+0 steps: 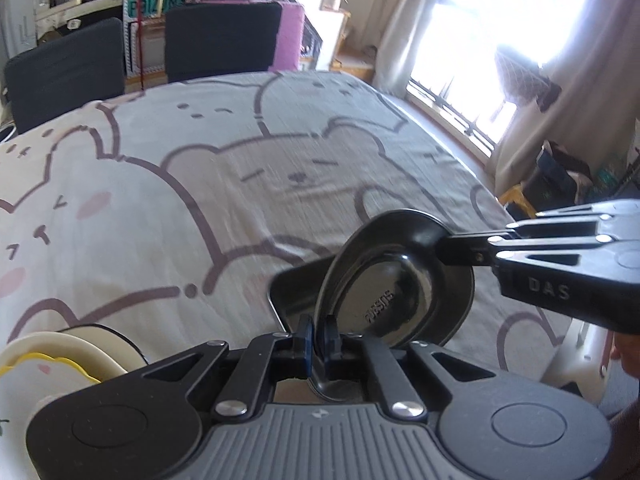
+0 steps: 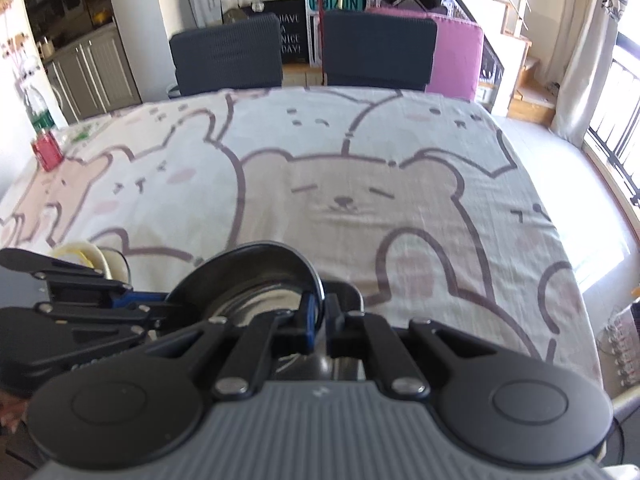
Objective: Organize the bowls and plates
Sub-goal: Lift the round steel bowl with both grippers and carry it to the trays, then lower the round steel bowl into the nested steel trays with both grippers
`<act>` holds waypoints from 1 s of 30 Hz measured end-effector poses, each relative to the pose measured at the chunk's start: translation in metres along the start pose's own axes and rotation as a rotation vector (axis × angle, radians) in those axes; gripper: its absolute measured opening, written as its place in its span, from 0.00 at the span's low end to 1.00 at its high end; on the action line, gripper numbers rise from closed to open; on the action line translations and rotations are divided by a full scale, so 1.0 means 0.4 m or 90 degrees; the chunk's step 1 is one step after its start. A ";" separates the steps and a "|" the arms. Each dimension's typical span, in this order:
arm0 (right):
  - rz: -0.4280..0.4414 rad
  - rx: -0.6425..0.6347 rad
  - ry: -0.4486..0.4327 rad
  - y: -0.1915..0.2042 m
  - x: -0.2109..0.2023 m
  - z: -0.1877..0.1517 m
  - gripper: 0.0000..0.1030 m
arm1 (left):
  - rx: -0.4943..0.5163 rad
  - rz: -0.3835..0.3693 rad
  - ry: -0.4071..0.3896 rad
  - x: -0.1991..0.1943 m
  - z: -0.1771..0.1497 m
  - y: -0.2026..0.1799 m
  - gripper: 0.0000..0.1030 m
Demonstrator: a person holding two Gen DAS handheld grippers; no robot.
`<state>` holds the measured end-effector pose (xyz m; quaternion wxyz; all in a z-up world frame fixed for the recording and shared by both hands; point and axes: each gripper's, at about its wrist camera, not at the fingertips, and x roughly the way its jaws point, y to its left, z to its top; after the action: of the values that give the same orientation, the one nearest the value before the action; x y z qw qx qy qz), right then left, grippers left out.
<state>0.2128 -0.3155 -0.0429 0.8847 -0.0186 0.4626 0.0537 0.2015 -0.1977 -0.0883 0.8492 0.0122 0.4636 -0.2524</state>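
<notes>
A round steel plate [image 1: 384, 280], underside stamped, hangs tilted above the bear-print tablecloth [image 1: 200, 200]. My left gripper [image 1: 318, 340] is shut on its near rim. My right gripper [image 1: 444, 252] comes in from the right, shut on the plate's right rim. In the right wrist view the same steel plate [image 2: 248, 280] sits between my right gripper's [image 2: 322, 320] pads, and the left gripper [image 2: 160, 306] pinches its left rim. Directly under the plate lies a darker metal dish [image 1: 286, 292] with rounded corners. Cream plates [image 1: 60, 354] are stacked at the lower left.
The cream stack [image 2: 94, 256] also shows behind the left gripper. A red can [image 2: 47, 150] and a clear bottle [image 2: 38, 110] stand at the table's far left corner. Two dark chairs [image 2: 228, 54] line the far edge. The window side [image 1: 452, 108] lies to the right.
</notes>
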 end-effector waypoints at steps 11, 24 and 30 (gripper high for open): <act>-0.019 -0.036 0.070 -0.003 0.077 -0.002 0.05 | 0.020 0.008 0.037 0.054 -0.011 -0.013 0.07; -0.028 -0.052 0.124 0.003 0.156 0.025 0.05 | 0.039 0.008 0.060 0.087 -0.006 -0.012 0.09; -0.027 -0.053 0.143 0.002 0.187 0.029 0.05 | 0.049 0.013 0.070 0.103 -0.005 -0.012 0.10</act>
<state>0.2644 -0.3079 -0.0978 0.8267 -0.0710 0.5558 0.0521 0.2159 -0.2185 -0.1210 0.8237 0.0634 0.4996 -0.2606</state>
